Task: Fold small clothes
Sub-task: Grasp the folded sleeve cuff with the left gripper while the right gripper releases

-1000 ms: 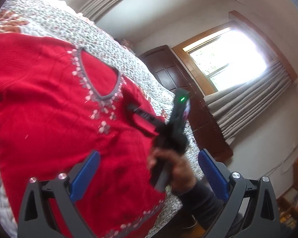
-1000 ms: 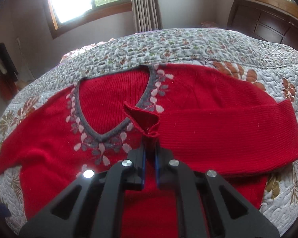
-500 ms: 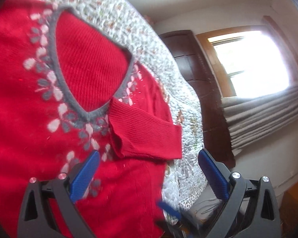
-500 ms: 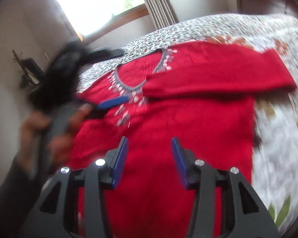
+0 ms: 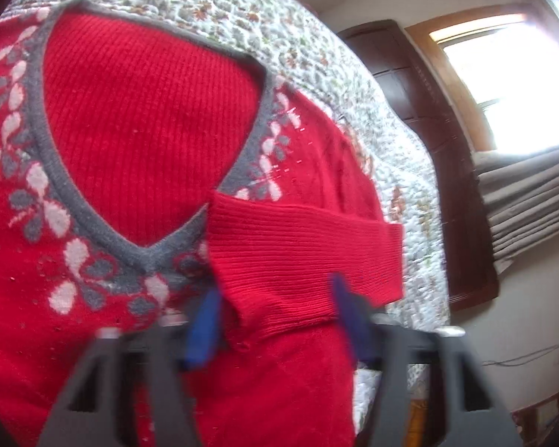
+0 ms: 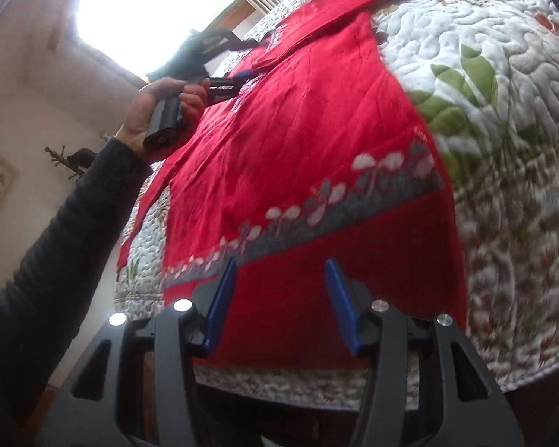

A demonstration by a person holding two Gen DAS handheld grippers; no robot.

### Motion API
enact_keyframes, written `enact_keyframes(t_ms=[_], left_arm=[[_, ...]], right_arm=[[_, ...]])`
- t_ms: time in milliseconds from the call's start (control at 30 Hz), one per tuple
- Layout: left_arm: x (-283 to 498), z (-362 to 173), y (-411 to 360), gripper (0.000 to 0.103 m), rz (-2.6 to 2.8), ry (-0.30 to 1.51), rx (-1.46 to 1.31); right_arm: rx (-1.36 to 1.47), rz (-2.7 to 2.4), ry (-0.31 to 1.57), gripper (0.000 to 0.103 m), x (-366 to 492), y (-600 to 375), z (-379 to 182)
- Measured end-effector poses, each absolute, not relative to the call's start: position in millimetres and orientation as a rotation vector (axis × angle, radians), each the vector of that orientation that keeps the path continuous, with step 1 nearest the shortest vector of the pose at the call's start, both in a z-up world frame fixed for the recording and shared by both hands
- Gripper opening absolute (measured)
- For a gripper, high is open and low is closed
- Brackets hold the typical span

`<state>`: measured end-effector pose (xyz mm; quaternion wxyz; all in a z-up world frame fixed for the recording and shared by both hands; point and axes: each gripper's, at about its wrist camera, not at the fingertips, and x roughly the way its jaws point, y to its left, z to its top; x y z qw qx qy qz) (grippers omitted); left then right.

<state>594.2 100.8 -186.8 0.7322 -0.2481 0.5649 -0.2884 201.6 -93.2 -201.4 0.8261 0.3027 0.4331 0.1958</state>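
Observation:
A red knitted sweater (image 5: 138, 119) with a grey V-neck and white and grey flowers lies flat on the bed. One sleeve is folded across its chest, cuff (image 5: 302, 246) beside the V's point. My left gripper (image 5: 275, 320) is open and blurred, its blue fingers either side of the cuff's lower edge. My right gripper (image 6: 279, 298) hangs open over the sweater's (image 6: 298, 141) plain red hem band, below its grey patterned stripe, with nothing held. In the right wrist view a hand (image 6: 160, 108) holds the left gripper (image 6: 238, 82) at the sweater's far end.
A quilted floral bedspread (image 6: 503, 149) covers the bed; its near edge (image 6: 279, 387) runs just under my right gripper. A dark wooden panel (image 5: 428, 111), a bright window and grey curtains (image 5: 521, 205) stand beyond the bed. A dark-sleeved arm (image 6: 56, 242) crosses the left side.
My right gripper let go of the sleeve cuff and pulled back to the hem. My left gripper moved in close to the folded cuff and its fingers have narrowed.

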Motion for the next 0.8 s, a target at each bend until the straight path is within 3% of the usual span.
enact_keyframes(t_ms=[33,67,433,633,800], left_arm=[[594,-186,99,0.006,-0.614,1.248,-0.516],[594,-185,97,0.003,-0.605,1.249,-0.492],[590,-113,116,0.003,-0.618,1.131,-0.398],[591,-62,171,0.003,-0.554,1.058,-0.371],[589,-51,239,0.003,-0.456,1.037,-0.380]], right_arm=[[0.642,0.423,0.916,0.051,197,-92,-200],[0.639,0.426,0.912,0.052,194,-91,-198],[0.640,0.431,0.887,0.052,179,-104,-187],[0.650,0.450,0.893,0.053,174,-102,-187],[0.640,0.466,0.898,0.053,168,-96,-186]])
